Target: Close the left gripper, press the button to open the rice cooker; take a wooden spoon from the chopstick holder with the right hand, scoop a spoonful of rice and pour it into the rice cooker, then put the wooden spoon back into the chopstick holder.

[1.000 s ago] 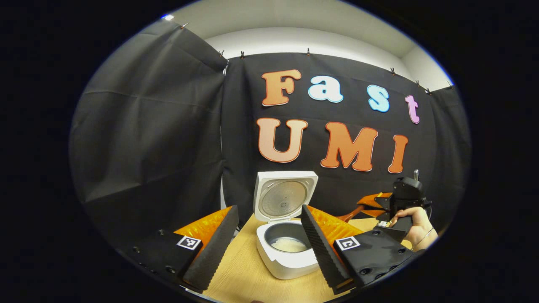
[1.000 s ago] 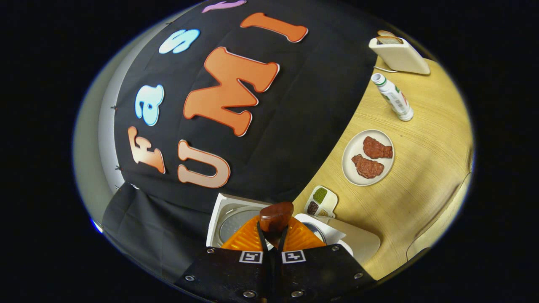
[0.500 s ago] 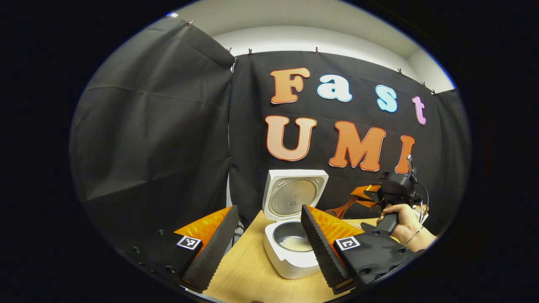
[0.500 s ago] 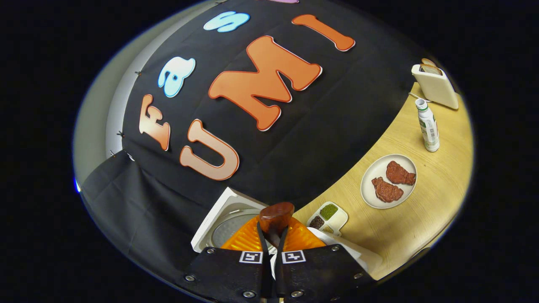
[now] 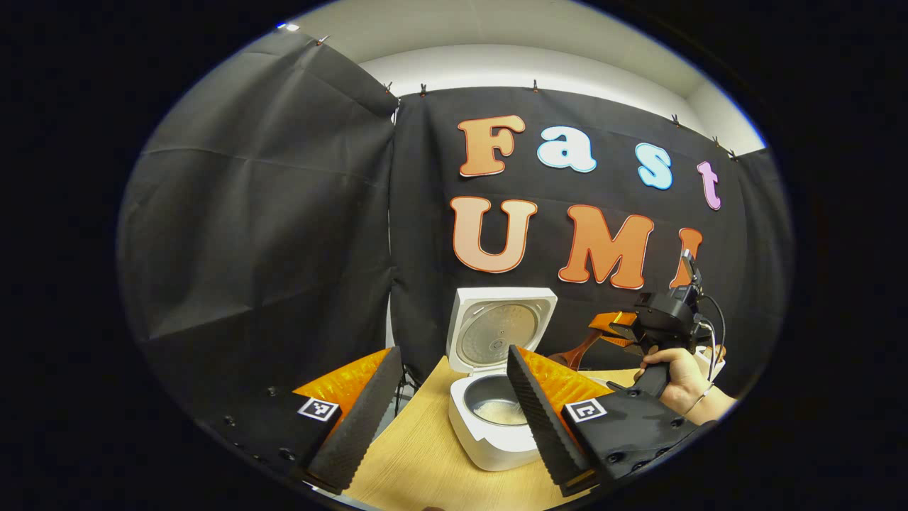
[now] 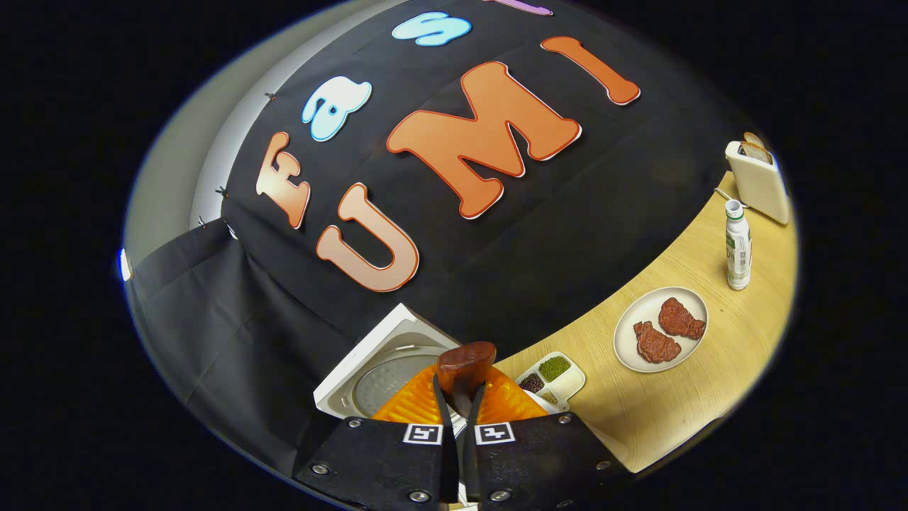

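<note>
The left tool (image 5: 447, 411) hangs with its fingers spread wide over the worktop (image 5: 418, 468), the rice cooker (image 5: 496, 376) between them — lid up, rice in the pot. To its right, a hand (image 5: 681, 380) holds the right tool (image 6: 457, 415), pinching the wooden spoon (image 6: 464, 365) above the cooker's raised lid — a sectioned dish (image 6: 553, 376) and a plate of meat (image 6: 660, 330) lie farther right.

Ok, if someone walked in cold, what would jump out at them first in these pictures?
Probably the white rice cooker at the table's back edge, lid up, with rice in its pot. Next, the right gripper, shut on a wooden spoon. Off to the right sits a plate with two pieces of meat.
</note>
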The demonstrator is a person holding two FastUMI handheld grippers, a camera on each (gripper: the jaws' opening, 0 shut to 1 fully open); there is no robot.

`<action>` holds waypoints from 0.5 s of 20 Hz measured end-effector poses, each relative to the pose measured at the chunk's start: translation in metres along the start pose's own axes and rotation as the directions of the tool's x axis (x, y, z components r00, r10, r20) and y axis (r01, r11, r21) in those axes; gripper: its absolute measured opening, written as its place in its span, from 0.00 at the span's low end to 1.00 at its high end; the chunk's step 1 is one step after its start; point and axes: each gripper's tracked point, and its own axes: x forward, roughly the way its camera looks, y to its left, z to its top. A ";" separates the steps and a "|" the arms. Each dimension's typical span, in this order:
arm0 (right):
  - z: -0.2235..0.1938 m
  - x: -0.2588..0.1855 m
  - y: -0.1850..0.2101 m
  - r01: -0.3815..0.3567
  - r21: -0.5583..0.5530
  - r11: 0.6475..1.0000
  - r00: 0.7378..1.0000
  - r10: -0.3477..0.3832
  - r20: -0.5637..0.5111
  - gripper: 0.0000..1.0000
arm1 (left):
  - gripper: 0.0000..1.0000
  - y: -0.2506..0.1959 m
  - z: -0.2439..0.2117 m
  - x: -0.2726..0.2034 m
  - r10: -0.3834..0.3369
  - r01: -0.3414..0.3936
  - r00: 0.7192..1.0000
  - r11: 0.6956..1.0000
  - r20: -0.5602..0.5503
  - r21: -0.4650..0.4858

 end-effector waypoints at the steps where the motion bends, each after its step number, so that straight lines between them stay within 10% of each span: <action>1: 0.002 0.000 0.003 -0.006 -0.013 1.000 1.000 0.006 0.005 0.02 | 1.00 0.000 -0.001 -0.001 -0.002 0.002 1.000 1.000 0.000 0.002; 10: 0.005 -0.001 0.021 -0.037 -0.139 0.990 0.998 0.044 0.043 0.02 | 1.00 0.005 -0.002 -0.002 0.003 -0.004 1.000 1.000 0.001 0.007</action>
